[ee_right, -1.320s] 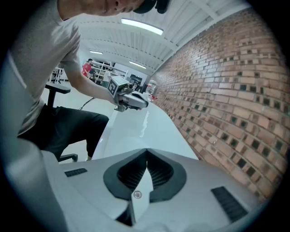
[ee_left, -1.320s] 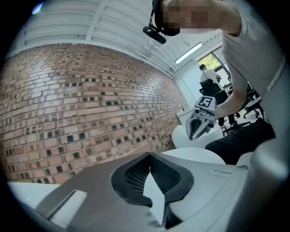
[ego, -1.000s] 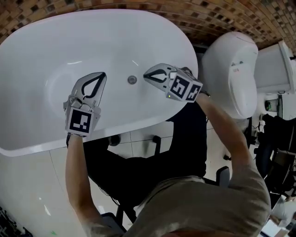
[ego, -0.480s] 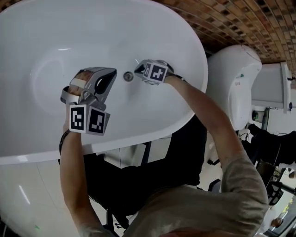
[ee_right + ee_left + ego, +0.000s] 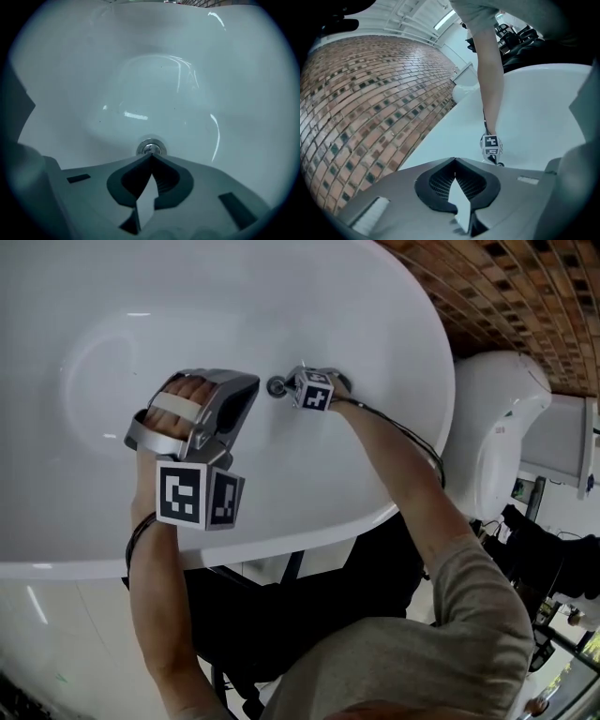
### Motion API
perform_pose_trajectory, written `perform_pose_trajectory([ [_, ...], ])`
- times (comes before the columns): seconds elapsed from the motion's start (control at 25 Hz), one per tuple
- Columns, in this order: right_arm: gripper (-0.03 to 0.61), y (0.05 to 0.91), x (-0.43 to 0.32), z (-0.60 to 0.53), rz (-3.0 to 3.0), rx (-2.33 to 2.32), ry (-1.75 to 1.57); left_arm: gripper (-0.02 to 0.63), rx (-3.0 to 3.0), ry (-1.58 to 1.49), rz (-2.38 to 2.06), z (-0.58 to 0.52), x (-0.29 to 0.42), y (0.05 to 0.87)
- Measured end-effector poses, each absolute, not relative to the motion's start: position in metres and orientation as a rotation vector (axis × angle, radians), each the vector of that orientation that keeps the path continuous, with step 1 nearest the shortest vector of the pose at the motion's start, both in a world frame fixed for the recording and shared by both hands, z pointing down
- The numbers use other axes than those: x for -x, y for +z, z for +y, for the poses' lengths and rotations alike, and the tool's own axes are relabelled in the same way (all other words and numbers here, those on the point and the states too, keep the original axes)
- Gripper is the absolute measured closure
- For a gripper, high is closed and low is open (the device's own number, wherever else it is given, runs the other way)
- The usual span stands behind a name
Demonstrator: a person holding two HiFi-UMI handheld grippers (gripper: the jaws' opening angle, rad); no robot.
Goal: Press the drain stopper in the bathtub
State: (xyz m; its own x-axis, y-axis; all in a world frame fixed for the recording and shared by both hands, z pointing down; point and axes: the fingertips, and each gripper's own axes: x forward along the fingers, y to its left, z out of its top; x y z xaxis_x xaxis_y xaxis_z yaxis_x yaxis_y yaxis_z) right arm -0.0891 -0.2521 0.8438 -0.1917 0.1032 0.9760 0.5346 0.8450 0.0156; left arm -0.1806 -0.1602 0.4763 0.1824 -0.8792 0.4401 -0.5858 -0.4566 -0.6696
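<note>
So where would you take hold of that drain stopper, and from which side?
The drain stopper sits low and round in the bathtub floor, with little edge to pinch. I'd meet its centre from straight above, using the shut tips of the right tool, which is close by.

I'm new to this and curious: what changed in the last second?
The right gripper moved down into the bathtub, and its shut tips are now at the drain stopper. The left gripper stayed shut and empty, hovering nearby.

Closed left hand-held gripper (image 5: 454, 160), white bathtub (image 5: 543, 108) beyond
</note>
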Motion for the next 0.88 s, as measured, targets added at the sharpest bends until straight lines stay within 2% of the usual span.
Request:
perform_pose_trajectory([
  [0.12,0.577,0.865,0.092,-0.25,-1.774,0.486,-0.412,0.604,2.173,-1.102,1.408,-0.16,0.178,0.475],
  [0.68,0.572,0.888,0.1,-0.245,-1.8,0.454,-0.366,0.603,2.188,-1.214,1.319,-0.158,0.17,0.492],
  [0.88,0.572,0.892,0.1,-0.246,-1.763,0.474,-0.475,0.603,2.177,-1.219,1.302,-0.158,0.168,0.492],
])
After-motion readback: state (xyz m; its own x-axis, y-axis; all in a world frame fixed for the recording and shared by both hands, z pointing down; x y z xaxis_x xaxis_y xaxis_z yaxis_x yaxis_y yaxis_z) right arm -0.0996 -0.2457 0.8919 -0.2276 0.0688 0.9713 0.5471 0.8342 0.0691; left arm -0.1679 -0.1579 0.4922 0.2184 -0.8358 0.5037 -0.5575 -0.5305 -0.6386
